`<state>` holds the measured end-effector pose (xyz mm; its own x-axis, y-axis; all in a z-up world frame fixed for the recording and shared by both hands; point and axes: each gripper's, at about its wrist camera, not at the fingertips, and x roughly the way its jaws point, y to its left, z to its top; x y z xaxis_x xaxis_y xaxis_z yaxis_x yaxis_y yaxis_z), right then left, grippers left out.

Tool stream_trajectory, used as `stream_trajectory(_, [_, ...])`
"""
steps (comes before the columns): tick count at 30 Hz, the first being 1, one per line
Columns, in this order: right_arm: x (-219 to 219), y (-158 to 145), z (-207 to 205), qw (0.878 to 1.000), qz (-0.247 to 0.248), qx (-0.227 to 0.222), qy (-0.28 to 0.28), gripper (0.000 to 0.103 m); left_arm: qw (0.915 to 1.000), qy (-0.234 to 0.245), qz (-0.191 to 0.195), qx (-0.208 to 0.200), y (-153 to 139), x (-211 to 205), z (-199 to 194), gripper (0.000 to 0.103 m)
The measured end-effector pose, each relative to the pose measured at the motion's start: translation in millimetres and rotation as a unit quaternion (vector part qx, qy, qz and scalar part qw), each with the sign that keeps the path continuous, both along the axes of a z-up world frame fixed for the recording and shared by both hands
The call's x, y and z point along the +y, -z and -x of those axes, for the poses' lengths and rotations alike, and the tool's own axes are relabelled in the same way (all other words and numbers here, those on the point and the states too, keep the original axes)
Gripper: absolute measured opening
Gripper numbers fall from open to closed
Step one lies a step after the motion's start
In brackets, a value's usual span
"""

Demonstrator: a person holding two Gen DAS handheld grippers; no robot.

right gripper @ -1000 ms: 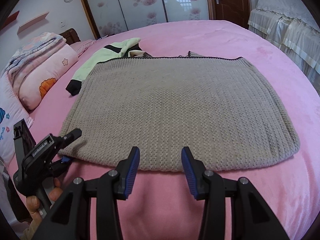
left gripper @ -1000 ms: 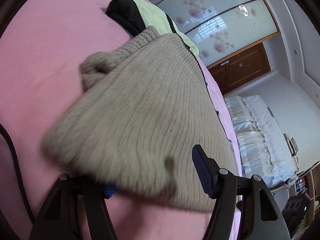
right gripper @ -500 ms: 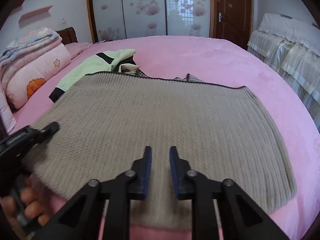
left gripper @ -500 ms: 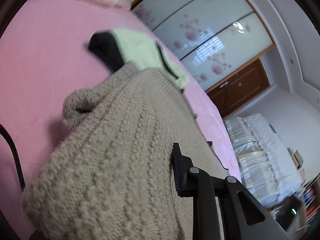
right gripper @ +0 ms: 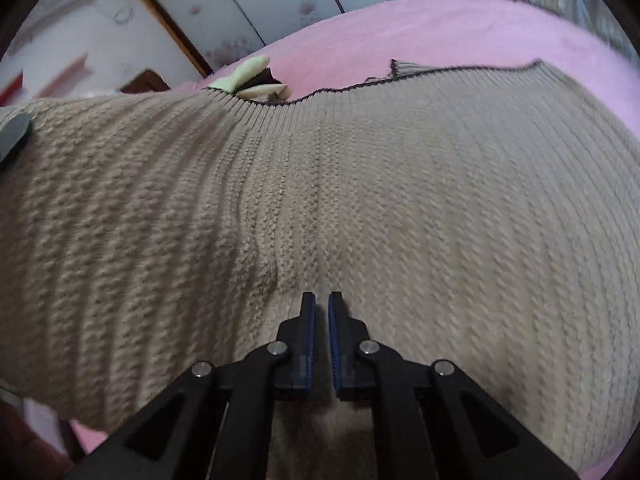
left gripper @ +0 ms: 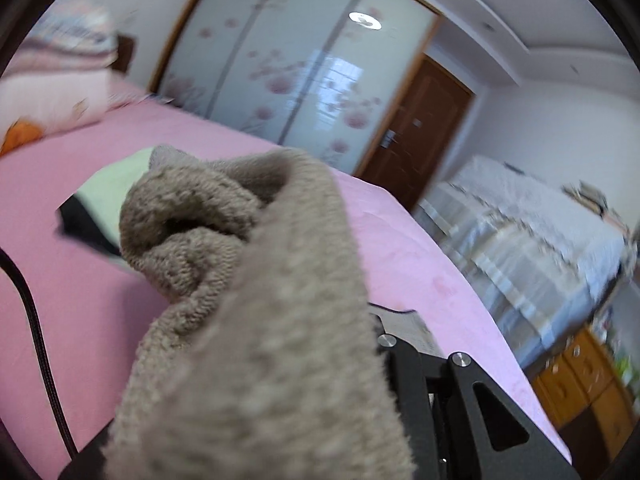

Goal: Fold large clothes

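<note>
A beige knitted sweater [right gripper: 400,200] lies spread on a pink bed [right gripper: 440,28], its near edge lifted. My right gripper [right gripper: 321,316] is shut on the sweater's near hem, the fabric bunching at the blue pads. In the left wrist view the sweater [left gripper: 260,340] is raised and draped over my left gripper, hiding the left finger and the pads. Only the right black finger [left gripper: 404,364] shows, pressed against the knit. The left gripper looks shut on the sweater's corner.
A light green and black garment [left gripper: 108,196] lies on the bed beyond the sweater, also in the right wrist view [right gripper: 248,76]. Pillows [left gripper: 52,96] sit at the bed's head. A white-covered bed [left gripper: 540,216], wardrobe doors [left gripper: 288,76] and a black cable [left gripper: 36,328] are around.
Both grippers closed on the sweater's near edge and lifted it. The right jaws went from wide open to shut. The left view tilted up as the sweater rose over it.
</note>
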<state>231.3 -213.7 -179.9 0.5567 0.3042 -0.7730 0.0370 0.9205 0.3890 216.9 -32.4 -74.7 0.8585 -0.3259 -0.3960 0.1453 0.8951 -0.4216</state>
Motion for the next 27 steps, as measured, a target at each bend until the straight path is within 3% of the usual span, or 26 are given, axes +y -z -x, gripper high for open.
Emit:
stream_trajectory(5, [-70.2,-34.1,59.3,0.997,0.011,-0.046,0.069,0.006,0.9979,0.054,-0.035,0.008,-5.5,-77.9,-11.6,0.017])
stream_trajectory(8, [-124.8,-45.2,97.9,0.99,0.028,-0.057,0.127,0.006,0.9925,0.1,-0.062,0.031,13.0,-133.4,-16.2,0.017])
stream_trajectory(14, [-201.4,-37.1,146.8,0.978,0.03,-0.039,0.205,0.006,0.9606,0.157,-0.2,0.113,95.2,-231.5,-14.0,0.017])
stream_trajectory(17, [-215.5,-24.7,153.5,0.975,0.015,-0.028,0.218,0.006,0.9523,0.156,-0.248,0.086,101.8,-247.9,0.3,0.017])
stream_trajectory(22, [-219.0,-9.8,143.7,0.975,-0.006,-0.019,0.22,0.007,0.9491,0.157,-0.256,0.095,100.4,-250.9,-4.9,0.02])
stream_trajectory(27, [-211.6,-15.2,143.3,0.977,-0.005,-0.027,0.212,0.007,0.9434,0.171,-0.27,0.09,90.3,-274.6,0.4,0.047])
